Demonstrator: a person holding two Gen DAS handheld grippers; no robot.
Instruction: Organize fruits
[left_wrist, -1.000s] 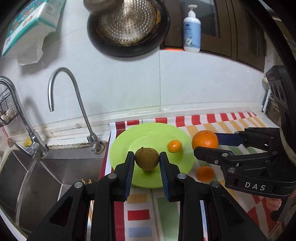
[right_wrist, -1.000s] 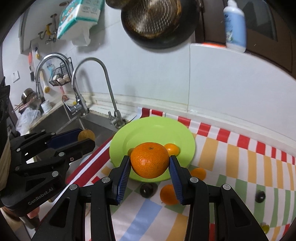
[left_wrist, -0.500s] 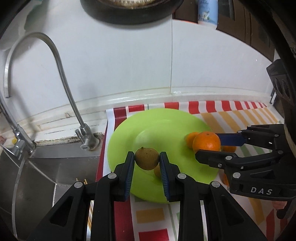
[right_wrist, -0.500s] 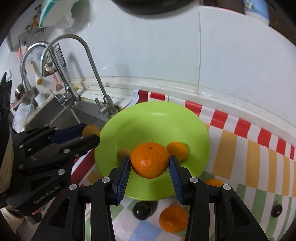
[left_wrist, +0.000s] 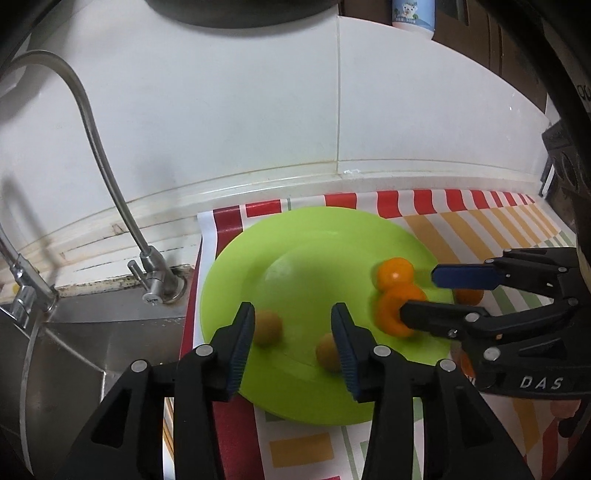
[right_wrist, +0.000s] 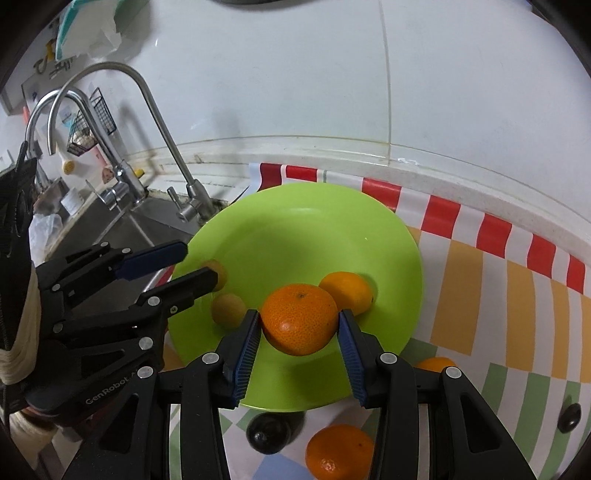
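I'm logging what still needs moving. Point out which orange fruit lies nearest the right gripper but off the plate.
The orange on the checked cloth just below the right gripper, beside the dark fruit. The others sit on the green plate or lie farther right.

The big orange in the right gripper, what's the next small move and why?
Probably open the right gripper and lift clear: the orange sits between its fingers over the green plate, seemingly resting on it, and the left gripper is already open.

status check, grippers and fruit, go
Left gripper open, two brown fruits loose on green plate. Right gripper around big orange over plate. Orange and dark fruit on mat.
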